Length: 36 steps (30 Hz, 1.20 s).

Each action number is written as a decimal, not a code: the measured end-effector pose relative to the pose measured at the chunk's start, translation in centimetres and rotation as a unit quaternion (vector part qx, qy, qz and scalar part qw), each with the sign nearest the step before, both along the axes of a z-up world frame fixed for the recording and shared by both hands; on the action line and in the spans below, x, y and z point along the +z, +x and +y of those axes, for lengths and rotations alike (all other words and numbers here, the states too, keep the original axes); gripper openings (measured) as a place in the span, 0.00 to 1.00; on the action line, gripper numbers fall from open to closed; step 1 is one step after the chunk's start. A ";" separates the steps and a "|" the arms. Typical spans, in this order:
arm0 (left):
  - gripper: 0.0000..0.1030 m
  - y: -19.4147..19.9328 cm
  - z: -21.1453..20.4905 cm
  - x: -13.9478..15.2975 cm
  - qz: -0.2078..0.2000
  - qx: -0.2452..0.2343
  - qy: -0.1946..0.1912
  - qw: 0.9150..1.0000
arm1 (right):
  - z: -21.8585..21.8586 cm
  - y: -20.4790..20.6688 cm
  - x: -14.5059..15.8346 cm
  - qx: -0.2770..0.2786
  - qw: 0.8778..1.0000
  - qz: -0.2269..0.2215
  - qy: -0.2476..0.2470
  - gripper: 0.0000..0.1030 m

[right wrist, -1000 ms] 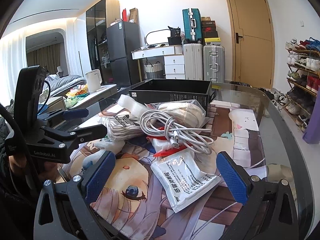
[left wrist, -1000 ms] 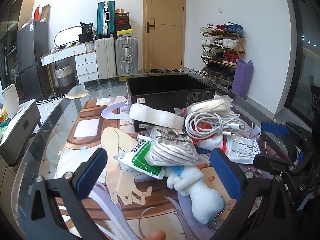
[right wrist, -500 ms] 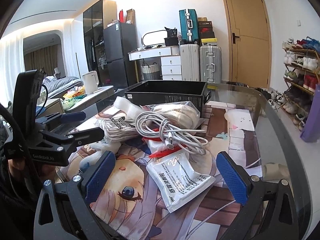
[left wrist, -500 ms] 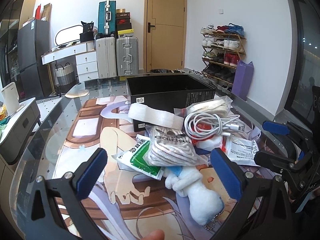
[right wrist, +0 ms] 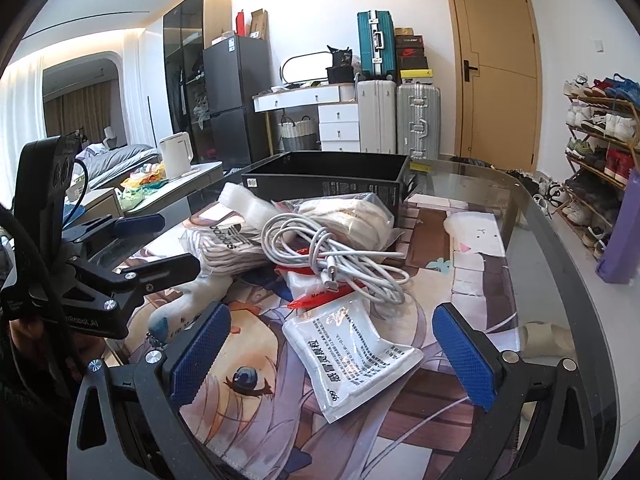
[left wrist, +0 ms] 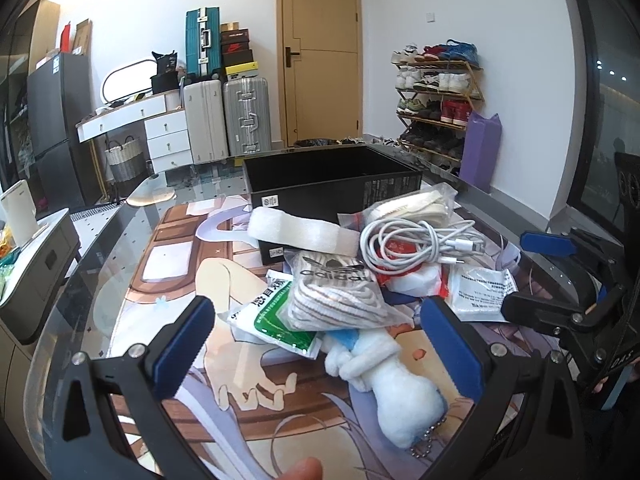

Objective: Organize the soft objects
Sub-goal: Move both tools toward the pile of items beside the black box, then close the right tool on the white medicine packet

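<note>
Left wrist view shows me my left gripper (left wrist: 316,344) with its jaws spread wide and nothing between them, hanging above the near edge of the tabletop (left wrist: 100,264). Just ahead lies the pile I have to sort: a white plush toy (left wrist: 396,392) nearest me, a bagged pair of striped socks (left wrist: 336,296) lying partly over it, a green and white packet (left wrist: 276,312) tucked under the socks on the side toward the left edge, and a coiled white cable (left wrist: 412,240) on top further back. A foam strip (left wrist: 300,232) leans against the black box (left wrist: 332,176), which stands open toward the far edge.

From the right wrist view, my right gripper (right wrist: 332,356) is equally wide and empty, with a white printed pouch (right wrist: 352,352) lying flat right between its blue pads (right wrist: 464,360).

I judge nothing has been put into the box yet, so the step in hand is the first pick. To do it well I would take the pouch with the right side, lowering until one pad slides under its raised edge, since a flat slick bag can skate away on the glossy mat. With the left I would go for the plush toy at its thick body, not the chain, and draw it out gently so the socks and cable above do not tumble off.
</note>
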<state>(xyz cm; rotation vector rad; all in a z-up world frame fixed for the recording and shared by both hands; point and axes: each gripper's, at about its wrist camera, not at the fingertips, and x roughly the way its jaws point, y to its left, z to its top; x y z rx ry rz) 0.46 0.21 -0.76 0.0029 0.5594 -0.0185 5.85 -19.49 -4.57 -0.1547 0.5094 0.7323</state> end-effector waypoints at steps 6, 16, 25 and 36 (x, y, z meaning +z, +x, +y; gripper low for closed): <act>1.00 -0.1 -0.5 -0.3 0.015 -0.011 0.010 1.000 | 0.4 0.6 -0.3 -0.005 1.000 0.006 -0.029 1.00; 1.00 -0.2 -1.3 -0.8 0.032 -0.034 0.012 0.999 | 0.8 2.1 -1.1 -0.004 0.997 0.029 -0.074 1.00; 1.00 0.0 -1.2 -1.3 0.048 -0.034 0.014 0.998 | 2.1 2.6 -1.4 0.025 0.993 0.041 -0.105 1.00; 1.00 0.1 -0.7 -1.3 0.048 -0.030 0.010 0.998 | 3.5 2.8 -2.0 0.070 0.988 0.065 -0.122 0.74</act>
